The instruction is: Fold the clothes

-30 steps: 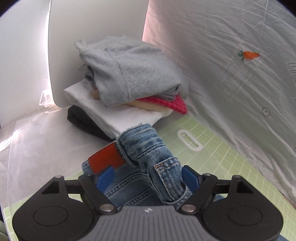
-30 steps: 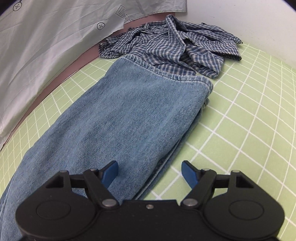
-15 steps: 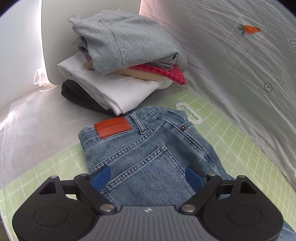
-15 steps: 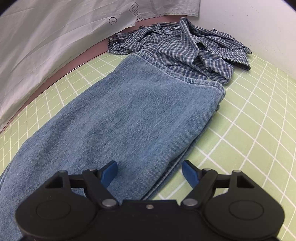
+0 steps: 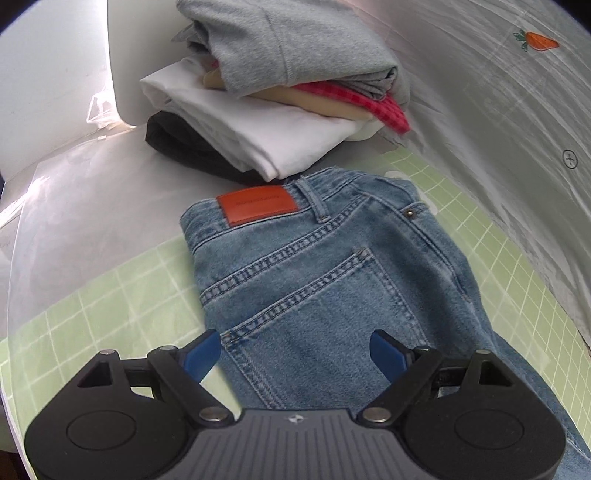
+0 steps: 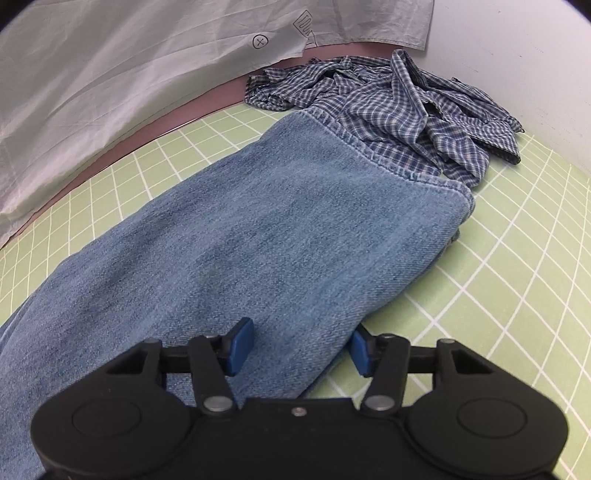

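Prob. lab: gridded mat (image 6: pixel 517 258), backdrop sheet (image 5: pixel 498 110).

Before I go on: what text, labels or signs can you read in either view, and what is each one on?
Leather patch on the jeans waistband: one embossed line, too small to read.
White sheet: circled "+" mark and a carrot print, no words.
White sheet, right wrist view: circled "+"; boxed label beside it, letters unreadable.
Left claw housing: small logo, no text.

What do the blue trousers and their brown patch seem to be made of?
The jeans look like mid-blue washed denim: diagonal weave, pale double stitching, a metal rivet. The brown patch at the waistband looks like smooth leather or imitation leather; which one cannot be told.
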`<state>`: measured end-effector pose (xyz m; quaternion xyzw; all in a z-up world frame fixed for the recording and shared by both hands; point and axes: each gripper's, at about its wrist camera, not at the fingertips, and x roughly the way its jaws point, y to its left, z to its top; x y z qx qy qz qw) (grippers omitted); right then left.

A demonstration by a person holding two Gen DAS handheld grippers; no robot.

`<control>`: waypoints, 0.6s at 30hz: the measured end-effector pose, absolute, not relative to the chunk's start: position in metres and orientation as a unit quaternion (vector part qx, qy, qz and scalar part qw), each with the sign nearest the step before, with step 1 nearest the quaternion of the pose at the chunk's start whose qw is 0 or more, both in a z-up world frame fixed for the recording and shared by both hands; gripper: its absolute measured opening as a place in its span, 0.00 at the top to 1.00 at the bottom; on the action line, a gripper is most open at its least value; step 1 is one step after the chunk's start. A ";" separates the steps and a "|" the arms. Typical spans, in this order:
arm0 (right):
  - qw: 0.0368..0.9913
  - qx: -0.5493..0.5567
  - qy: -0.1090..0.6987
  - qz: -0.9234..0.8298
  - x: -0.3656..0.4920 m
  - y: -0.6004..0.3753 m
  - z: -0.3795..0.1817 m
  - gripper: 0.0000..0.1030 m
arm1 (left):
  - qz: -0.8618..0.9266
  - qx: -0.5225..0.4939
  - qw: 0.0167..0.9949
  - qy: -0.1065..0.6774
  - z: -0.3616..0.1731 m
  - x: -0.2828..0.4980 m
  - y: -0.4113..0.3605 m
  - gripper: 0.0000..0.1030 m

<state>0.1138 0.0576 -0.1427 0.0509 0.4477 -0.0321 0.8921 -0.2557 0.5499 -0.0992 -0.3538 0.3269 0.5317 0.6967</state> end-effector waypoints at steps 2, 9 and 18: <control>0.894 0.052 0.445 -0.029 0.113 0.057 -0.143 0.58 | 0.534 -0.369 0.684 0.333 -0.108 -0.261 0.553 0.14; 0.891 0.055 0.449 -0.025 0.117 0.056 -0.142 0.63 | 0.529 -0.410 0.666 0.330 -0.133 -0.268 0.563 0.14; 0.896 0.084 0.435 -0.032 0.110 0.047 -0.135 0.87 | 0.505 -0.432 0.693 0.279 -0.138 -0.270 0.567 0.76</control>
